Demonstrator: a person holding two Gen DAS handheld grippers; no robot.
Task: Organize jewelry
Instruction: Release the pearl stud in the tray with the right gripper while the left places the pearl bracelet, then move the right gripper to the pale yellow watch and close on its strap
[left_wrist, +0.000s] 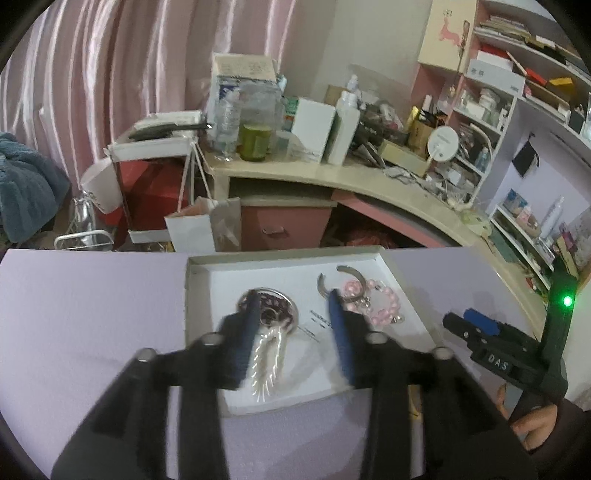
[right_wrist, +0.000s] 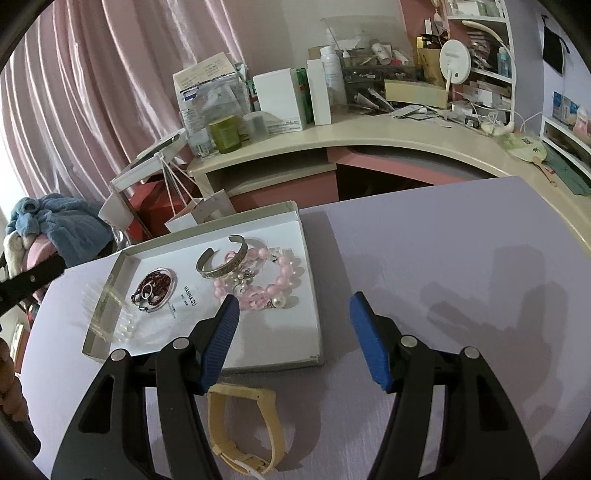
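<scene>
We hold our left gripper (left_wrist: 293, 299) over the white box (right_wrist: 310, 317) on the lilac table (right_wrist: 443, 258), jaws open and empty. In the box lie a silver cuff (right_wrist: 221, 260), pink beads (right_wrist: 273, 280), a dish (right_wrist: 153, 290) of dark beads and a clear comb (right_wrist: 110, 310). Our right gripper (right_wrist: 293, 308) is open too, above a yellow watch (right_wrist: 240, 428) lying beside the box.

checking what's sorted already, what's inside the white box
Inside the white box: a silver cuff bracelet, pink bead bracelets, a round dish of dark beads and a clear hair comb. Anything beneath the piled bracelets is covered.
</scene>
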